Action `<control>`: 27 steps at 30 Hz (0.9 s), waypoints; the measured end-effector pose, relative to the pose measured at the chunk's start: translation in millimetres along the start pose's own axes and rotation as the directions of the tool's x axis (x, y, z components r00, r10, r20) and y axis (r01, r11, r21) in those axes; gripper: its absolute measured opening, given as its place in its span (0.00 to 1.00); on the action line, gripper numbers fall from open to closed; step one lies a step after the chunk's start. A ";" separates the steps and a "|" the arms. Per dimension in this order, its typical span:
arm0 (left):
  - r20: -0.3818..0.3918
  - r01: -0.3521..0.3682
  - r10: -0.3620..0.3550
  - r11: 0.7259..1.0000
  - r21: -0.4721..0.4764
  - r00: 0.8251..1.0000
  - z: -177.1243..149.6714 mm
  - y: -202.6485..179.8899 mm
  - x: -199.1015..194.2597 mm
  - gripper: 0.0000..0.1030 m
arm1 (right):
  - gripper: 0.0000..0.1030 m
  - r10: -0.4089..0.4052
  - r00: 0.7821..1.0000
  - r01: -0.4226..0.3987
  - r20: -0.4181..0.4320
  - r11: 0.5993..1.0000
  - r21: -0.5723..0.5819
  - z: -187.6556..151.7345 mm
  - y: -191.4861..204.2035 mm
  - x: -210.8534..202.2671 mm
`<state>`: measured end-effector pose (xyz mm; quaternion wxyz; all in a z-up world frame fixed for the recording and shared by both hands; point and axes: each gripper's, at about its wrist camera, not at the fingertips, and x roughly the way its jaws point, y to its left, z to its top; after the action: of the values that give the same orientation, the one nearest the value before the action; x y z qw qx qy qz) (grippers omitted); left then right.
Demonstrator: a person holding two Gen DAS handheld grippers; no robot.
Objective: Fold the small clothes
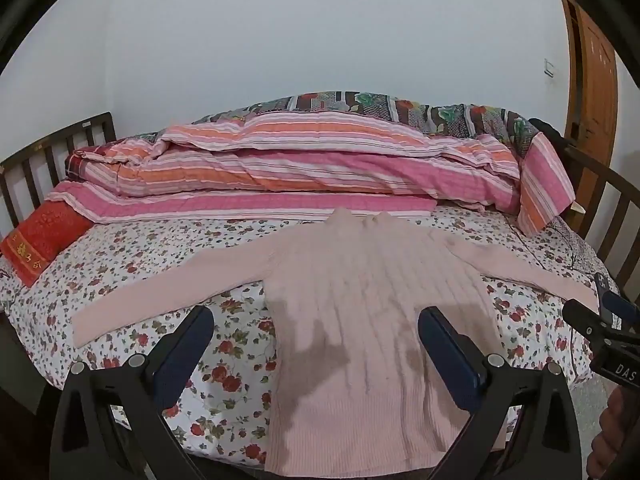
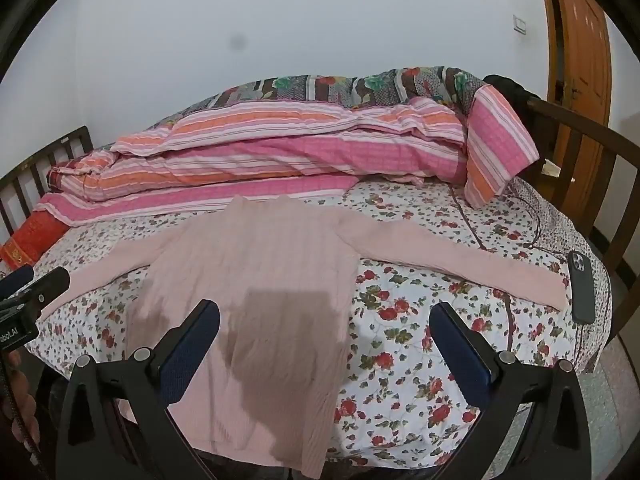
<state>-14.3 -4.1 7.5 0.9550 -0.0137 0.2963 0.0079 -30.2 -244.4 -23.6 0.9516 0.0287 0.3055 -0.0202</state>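
A: Where does the pink sweater [image 1: 376, 320] lie?

B: Flat on the bed [image 1: 132, 264], on the flowered sheet, collar toward the rolled striped quilt [image 1: 304, 168] and hem at the near edge of the mattress, right below both cameras. The collar just about touches the quilt's front fold.

A: And the sleeves?

B: Both spread straight out to the sides. In the left wrist view the left sleeve runs across bare sheet toward the red cushion [image 1: 44, 240] but ends well short of it. In the right wrist view the right cuff ends just beside a dark phone [image 2: 582, 286] lying near the bed's right edge.

A: The left tongs [image 1: 316, 344]?

B: Spread wide, nothing between the pads. They hover over the sweater's left flank; one pad stands over sheet, the other over the knit.

A: The right tongs [image 2: 326, 340]?

B: Also wide and holding nothing, above the sweater's right flank, with their shadow dark on the knit. Each set shows at the edge of the other's camera.

A: How much room at the edges?

B: Open sheet lies on both sides of the body and in front of each sleeve. Behind, the quilt closes off the far half of the bed. A slatted wooden headboard [image 1: 48, 152] stands at the left, a curved wooden rail [image 2: 592, 148] at the right, and a wooden door [image 2: 580, 36] beyond that.
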 end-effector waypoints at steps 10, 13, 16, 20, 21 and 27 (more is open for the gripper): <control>-0.008 0.000 0.001 1.000 0.013 1.000 -4.5 -2.4 1.2 1.00 | 1.00 0.006 1.000 -0.006 -0.005 1.000 0.000 -2.1 4.5 -0.2; -0.011 0.003 -0.003 1.000 0.014 1.000 -4.1 -2.6 2.6 1.00 | 1.00 0.008 1.000 -0.008 -0.005 1.000 0.000 -2.6 5.0 0.5; -0.010 0.002 -0.002 1.000 0.016 1.000 -4.8 -2.6 2.5 1.00 | 1.00 0.007 1.000 -0.007 -0.006 1.000 -0.001 -3.7 5.9 1.9; -0.010 0.006 -0.005 1.000 0.015 1.000 -6.6 -2.0 3.7 1.00 | 1.00 0.008 1.000 -0.008 -0.006 1.000 -0.001 -3.1 6.1 1.8; -0.012 0.005 -0.005 1.000 0.017 1.000 -7.1 -1.5 4.0 1.00 | 1.00 0.008 1.000 -0.008 -0.007 1.000 -0.001 -3.1 6.5 2.5; -0.014 0.006 -0.006 1.000 0.018 1.000 -9.3 -2.4 4.8 1.00 | 1.00 0.010 1.000 -0.010 -0.006 1.000 -0.003 -5.1 9.1 2.2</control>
<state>-15.6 -6.8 -2.8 0.9530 -0.0059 0.3030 0.0024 -30.9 -235.0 -28.7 0.9507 0.0289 0.3083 -0.0148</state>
